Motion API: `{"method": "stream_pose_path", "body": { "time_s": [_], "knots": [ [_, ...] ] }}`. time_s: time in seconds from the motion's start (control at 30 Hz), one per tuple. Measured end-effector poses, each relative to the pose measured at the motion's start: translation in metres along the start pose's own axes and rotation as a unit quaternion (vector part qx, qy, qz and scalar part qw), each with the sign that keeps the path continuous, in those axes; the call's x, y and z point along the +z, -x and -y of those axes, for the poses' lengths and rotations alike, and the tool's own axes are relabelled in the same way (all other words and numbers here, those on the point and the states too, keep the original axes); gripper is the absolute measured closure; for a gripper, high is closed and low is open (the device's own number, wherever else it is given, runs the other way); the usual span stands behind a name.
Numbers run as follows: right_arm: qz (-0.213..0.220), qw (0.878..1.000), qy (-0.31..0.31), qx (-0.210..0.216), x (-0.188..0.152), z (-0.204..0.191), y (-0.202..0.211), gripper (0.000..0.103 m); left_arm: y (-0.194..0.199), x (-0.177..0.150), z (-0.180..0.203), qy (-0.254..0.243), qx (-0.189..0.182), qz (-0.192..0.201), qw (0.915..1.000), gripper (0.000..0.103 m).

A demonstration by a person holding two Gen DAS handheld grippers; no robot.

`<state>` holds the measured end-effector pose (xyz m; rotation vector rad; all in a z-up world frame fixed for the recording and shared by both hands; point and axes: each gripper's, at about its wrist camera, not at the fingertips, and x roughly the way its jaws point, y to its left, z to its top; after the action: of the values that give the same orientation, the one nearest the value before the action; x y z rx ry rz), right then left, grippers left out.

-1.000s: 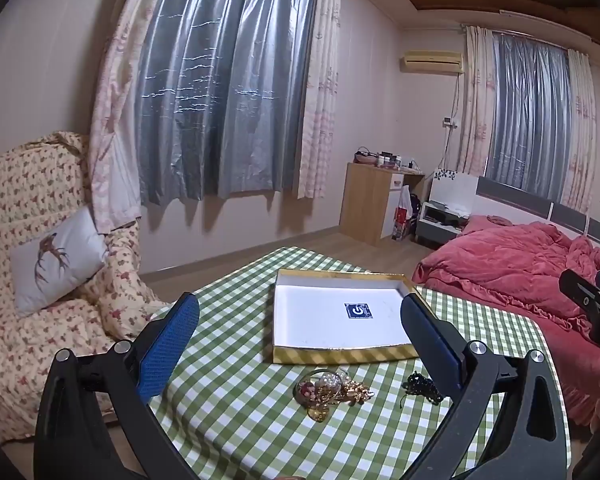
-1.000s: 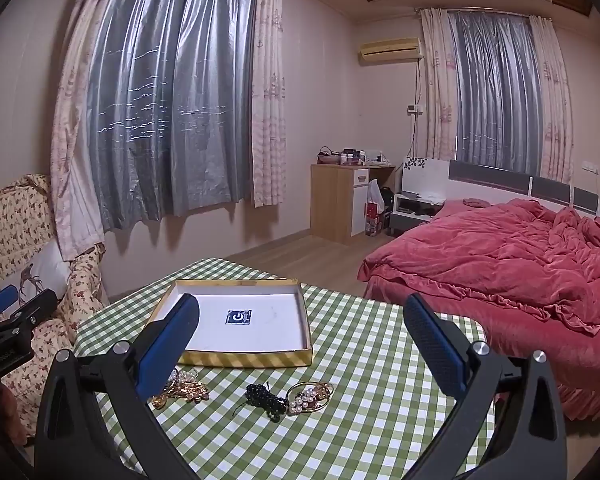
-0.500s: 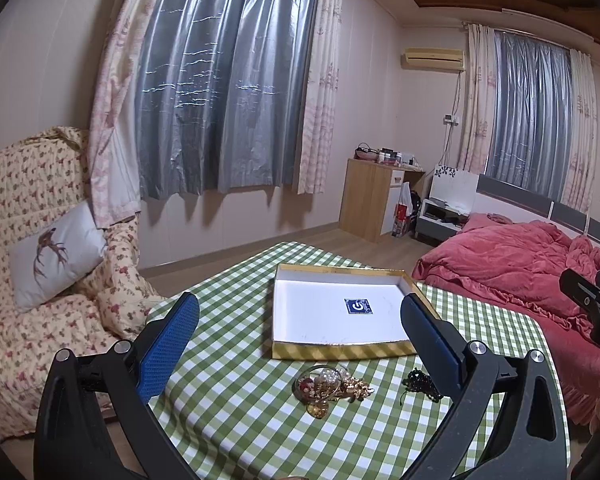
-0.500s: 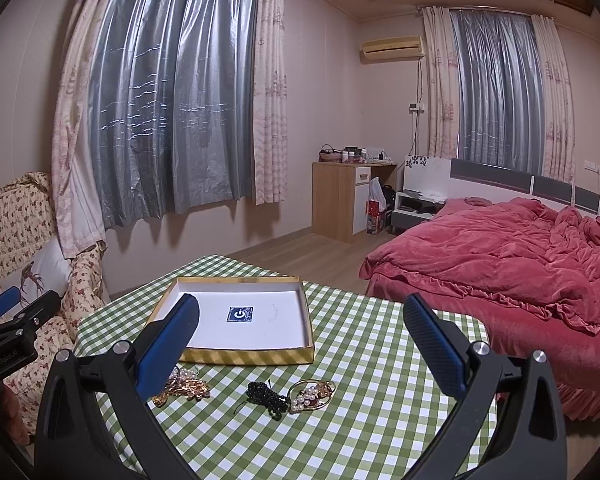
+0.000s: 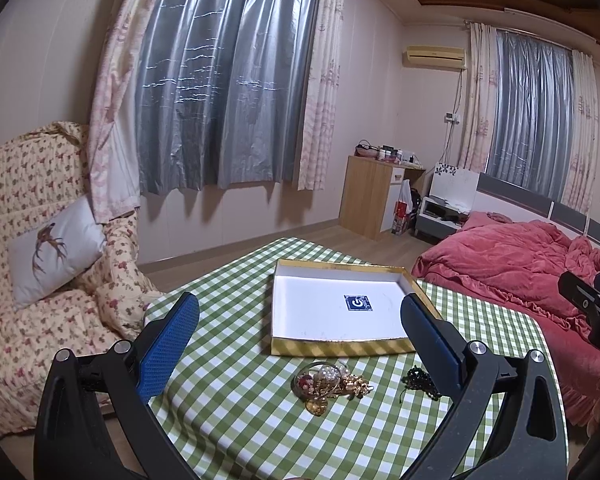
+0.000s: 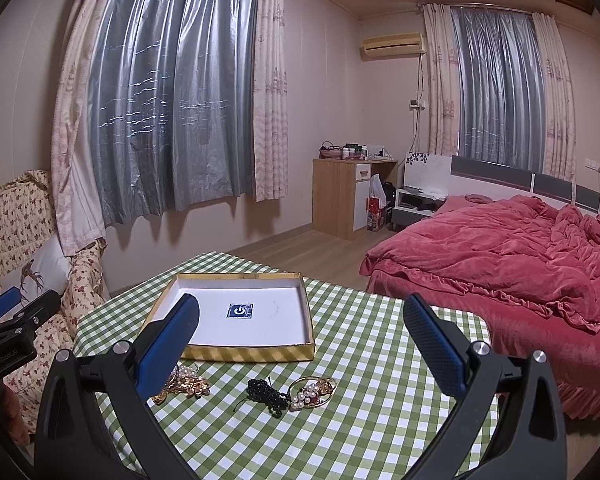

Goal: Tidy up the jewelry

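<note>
A shallow gold-rimmed box (image 5: 342,348) with a white inside stands open and empty on the green checked table; it also shows in the right wrist view (image 6: 252,354). In front of it lie a gold and pearl jewelry pile (image 5: 332,386), a black bead string (image 5: 420,382) and, in the right wrist view, a pearl bangle cluster (image 6: 312,392) beside the black beads (image 6: 268,394) and the gold pile (image 6: 184,384). My left gripper (image 5: 300,340) is open and empty above the table. My right gripper (image 6: 300,340) is open and empty too.
The green checked table (image 5: 228,412) ends close behind the box. A flowered sofa with a pillow (image 5: 52,248) stands to the left. A red bed (image 6: 500,252) stands to the right. A wooden cabinet (image 6: 340,196) is by the far wall.
Both views have tilted slightly; the box and jewelry sit a little lower and closer in frame. Nothing on the table has moved, and both grippers stay open.
</note>
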<state>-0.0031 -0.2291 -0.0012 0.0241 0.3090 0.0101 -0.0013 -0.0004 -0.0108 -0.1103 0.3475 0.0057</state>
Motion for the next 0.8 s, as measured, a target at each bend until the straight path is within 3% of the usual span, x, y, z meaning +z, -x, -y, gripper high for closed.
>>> {"method": "stream_pose_path", "body": {
  "time_s": [0.8],
  "knots": [
    [0.003, 1.000, 0.002, -0.003, 0.0007, 0.0009, 0.0003, 0.103, -0.0002, 0.0010, -0.0014, 0.001, 0.001, -0.002, 1.0000, 0.005]
  ]
}}
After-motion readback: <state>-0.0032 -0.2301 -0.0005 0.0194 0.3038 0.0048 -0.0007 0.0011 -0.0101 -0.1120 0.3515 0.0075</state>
